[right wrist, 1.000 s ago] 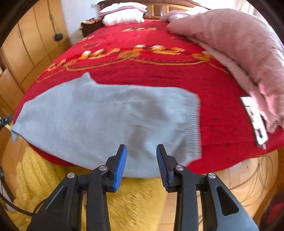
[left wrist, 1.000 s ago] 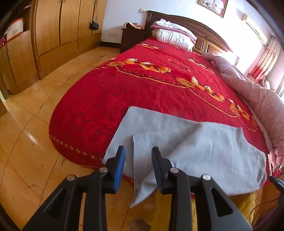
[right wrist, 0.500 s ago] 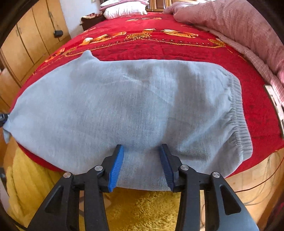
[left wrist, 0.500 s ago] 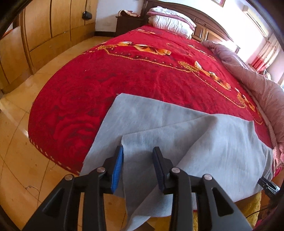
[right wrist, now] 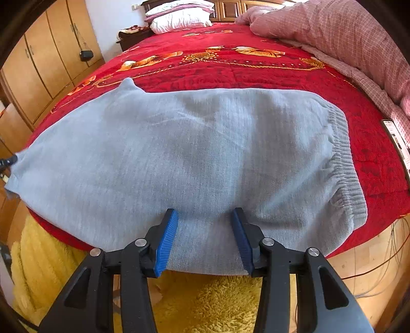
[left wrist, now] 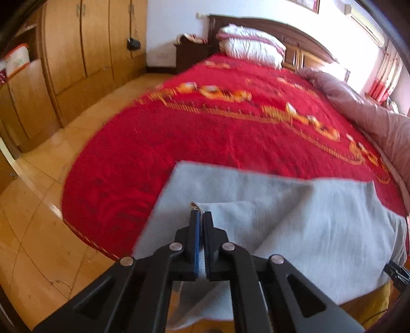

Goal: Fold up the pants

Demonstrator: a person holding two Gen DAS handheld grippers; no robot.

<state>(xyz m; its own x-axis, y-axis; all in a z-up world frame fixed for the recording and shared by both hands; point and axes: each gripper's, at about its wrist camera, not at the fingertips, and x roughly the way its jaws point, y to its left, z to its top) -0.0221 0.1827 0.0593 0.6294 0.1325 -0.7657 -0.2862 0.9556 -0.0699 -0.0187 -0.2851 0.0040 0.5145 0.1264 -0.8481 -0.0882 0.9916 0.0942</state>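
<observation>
At the bottom centre of the left wrist view, the left gripper point(left wrist: 200, 217) had its jaws clamped together on a pinched fold of the grey pants point(left wrist: 294, 220), which lay across the near edge of the red bedspread point(left wrist: 205, 133). At the bottom centre of the right wrist view, the right gripper point(right wrist: 205, 217) stood with its jaws parted astride the pants' near hem, pads not pressing on it, above the yellow rug point(right wrist: 205, 302). Farther up, the ribbed waistband point(right wrist: 343, 164) lay at right, the pink quilt point(right wrist: 346, 38) upper right, and white pillows point(right wrist: 176, 18) top centre.
</observation>
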